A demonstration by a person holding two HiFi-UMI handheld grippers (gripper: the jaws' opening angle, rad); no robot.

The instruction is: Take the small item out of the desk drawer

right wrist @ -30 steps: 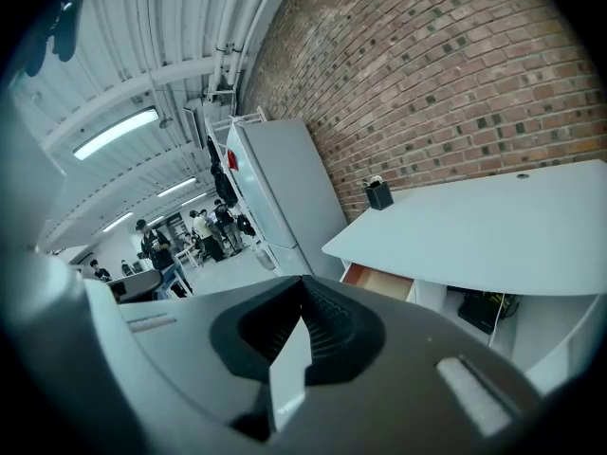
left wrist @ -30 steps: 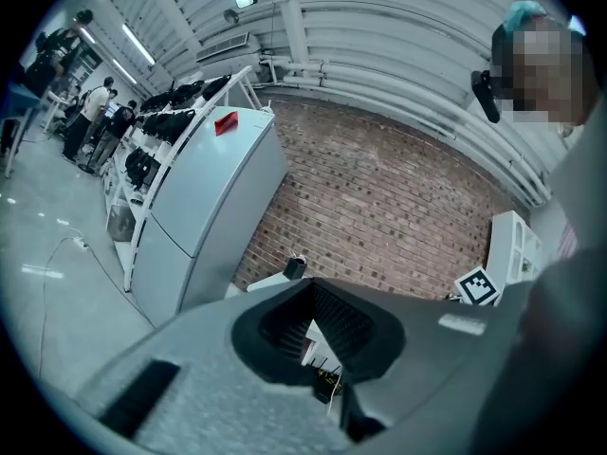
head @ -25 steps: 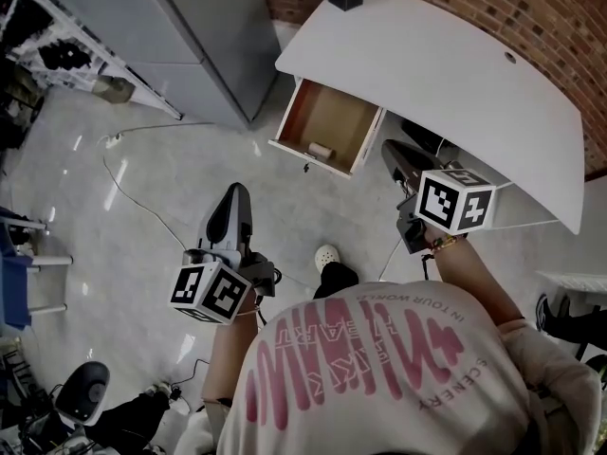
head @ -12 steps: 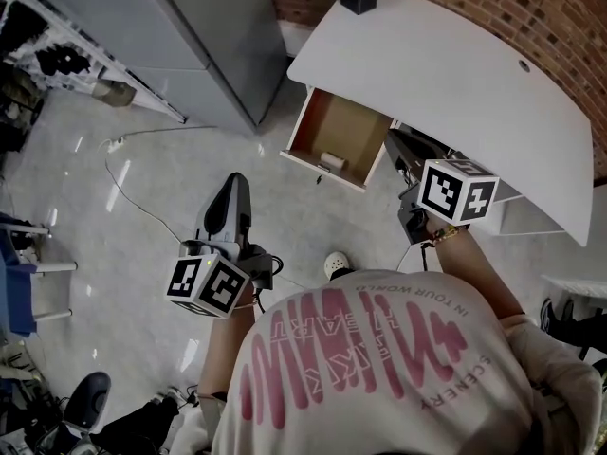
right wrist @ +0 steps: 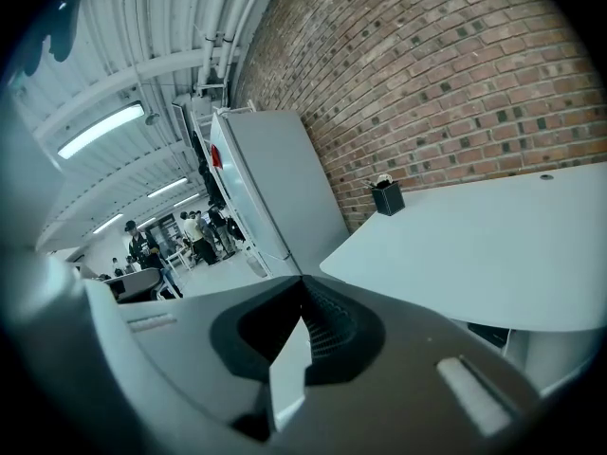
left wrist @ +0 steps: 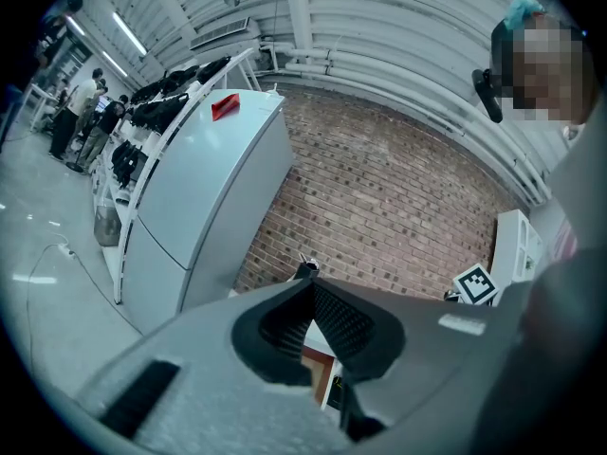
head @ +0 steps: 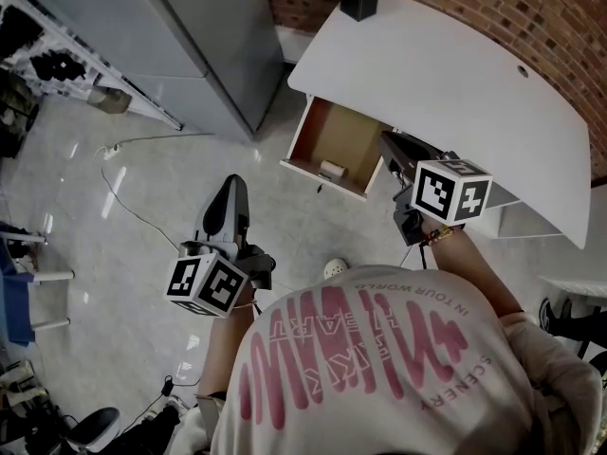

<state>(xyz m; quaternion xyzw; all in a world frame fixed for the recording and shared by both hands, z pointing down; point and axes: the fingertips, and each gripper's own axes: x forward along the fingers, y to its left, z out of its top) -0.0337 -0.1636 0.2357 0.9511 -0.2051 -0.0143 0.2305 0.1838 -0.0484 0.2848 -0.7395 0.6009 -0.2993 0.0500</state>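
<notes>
The wooden desk drawer (head: 327,126) stands pulled out from under the white desk (head: 446,74). A small pale roll-shaped item (head: 332,170) lies near the drawer's front wall. My right gripper (head: 389,142) is shut and empty, its tip just right of the drawer's right side, under the desk edge. My left gripper (head: 232,184) hangs over the floor, below and left of the drawer, also shut with nothing held. In the left gripper view the jaws (left wrist: 308,282) meet at their tips. The right gripper view shows closed jaws (right wrist: 303,281) before the desk top (right wrist: 493,245).
A tall grey cabinet (head: 190,36) stands left of the desk. A black holder (head: 360,0) sits on the desk's far corner. A cable (head: 123,197) runs over the floor at left. My shoe (head: 330,269) is below the drawer. Brick wall (head: 531,17) behind.
Both grippers have moved closer to the drawer, still shut. The right gripper's tip now sits beside the drawer's right side; the left stays over the floor.
</notes>
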